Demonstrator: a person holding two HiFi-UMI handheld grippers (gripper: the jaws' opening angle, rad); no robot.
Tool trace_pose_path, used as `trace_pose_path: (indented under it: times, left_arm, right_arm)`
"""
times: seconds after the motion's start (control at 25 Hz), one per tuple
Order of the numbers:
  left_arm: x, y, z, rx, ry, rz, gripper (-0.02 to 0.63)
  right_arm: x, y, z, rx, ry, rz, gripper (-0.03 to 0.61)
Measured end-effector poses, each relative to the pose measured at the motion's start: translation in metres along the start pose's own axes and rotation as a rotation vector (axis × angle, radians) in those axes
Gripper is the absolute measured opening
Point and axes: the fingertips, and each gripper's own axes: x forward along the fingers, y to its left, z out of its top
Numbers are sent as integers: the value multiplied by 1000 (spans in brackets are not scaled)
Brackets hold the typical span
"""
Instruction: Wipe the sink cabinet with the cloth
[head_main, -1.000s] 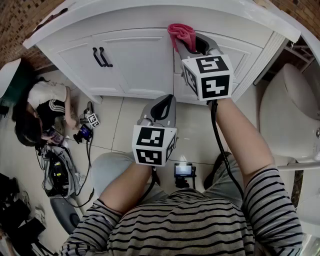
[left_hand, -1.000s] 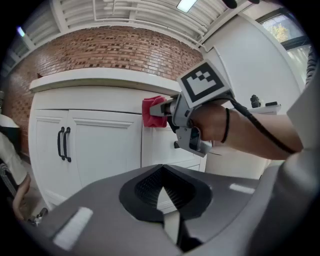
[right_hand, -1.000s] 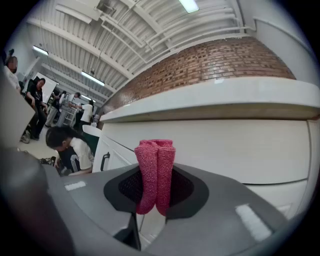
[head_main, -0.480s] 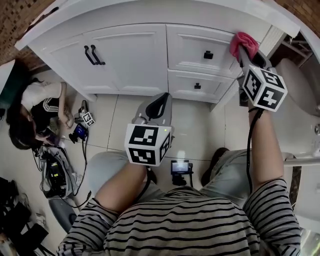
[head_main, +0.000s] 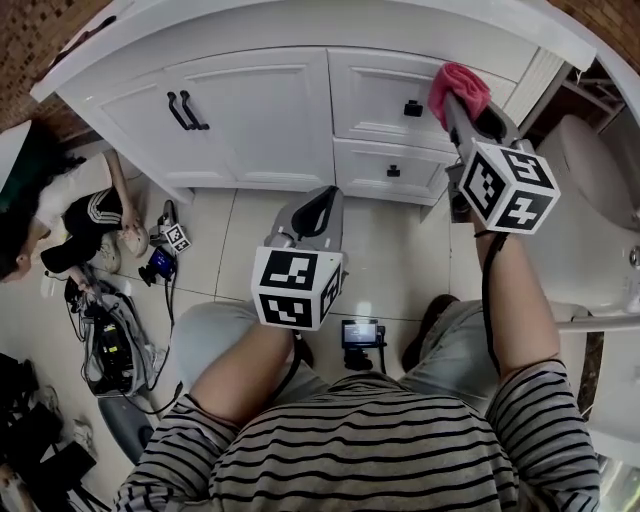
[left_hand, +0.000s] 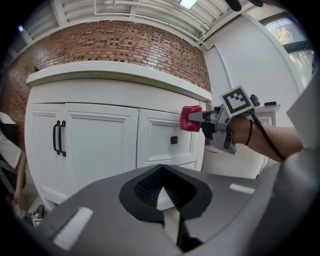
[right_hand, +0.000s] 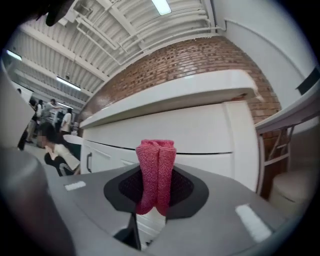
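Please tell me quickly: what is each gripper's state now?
Left gripper: closed, holding nothing.
Right gripper: closed on the pink cloth.

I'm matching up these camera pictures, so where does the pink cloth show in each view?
Head view: the cloth is at upper right, by the cabinet front.
Left gripper view: right of centre, up by the cabinet front.
Right gripper view: dead centre, clamped in the right tongs.
Shared landmark: the black door handles.
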Motion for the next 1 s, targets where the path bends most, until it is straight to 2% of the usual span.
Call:
trace_pose_path:
  times: [0.08, 0.16, 0.24, 0.36, 0.52, 0.72, 0.88, 1.0]
  left_arm:
    - [0, 0, 0, 0, -2, 2, -6]
    - [0, 3, 0, -4, -3, 9, -8]
    - [0, 8, 0, -11, -5, 19, -8]
    - [0, 11, 3, -22, -11, 24, -8]
    - [0, 13, 4, -15, -13, 12, -7]
    - [5, 9, -3, -10, 7, 6, -8]
    - [8, 3, -7, 0, 19, 0, -8]
    - [8, -1, -9, 7, 22, -2, -7]
  right_arm:
    - [26, 52, -8, -17, 14, 120, 100]
    - [53, 93, -20, -55, 38, 203, 100]
    - [76, 118, -32, -96, 67, 233, 100]
    - [92, 124, -43, -137, 88, 214, 100]
    - [82, 90, -38, -86, 75, 150, 100]
    - [43, 14, -33, -41, 61, 28, 98]
    - [12, -53, -39, -45, 76, -87, 98]
    - [-6, -83, -48, -44, 97, -141, 104]
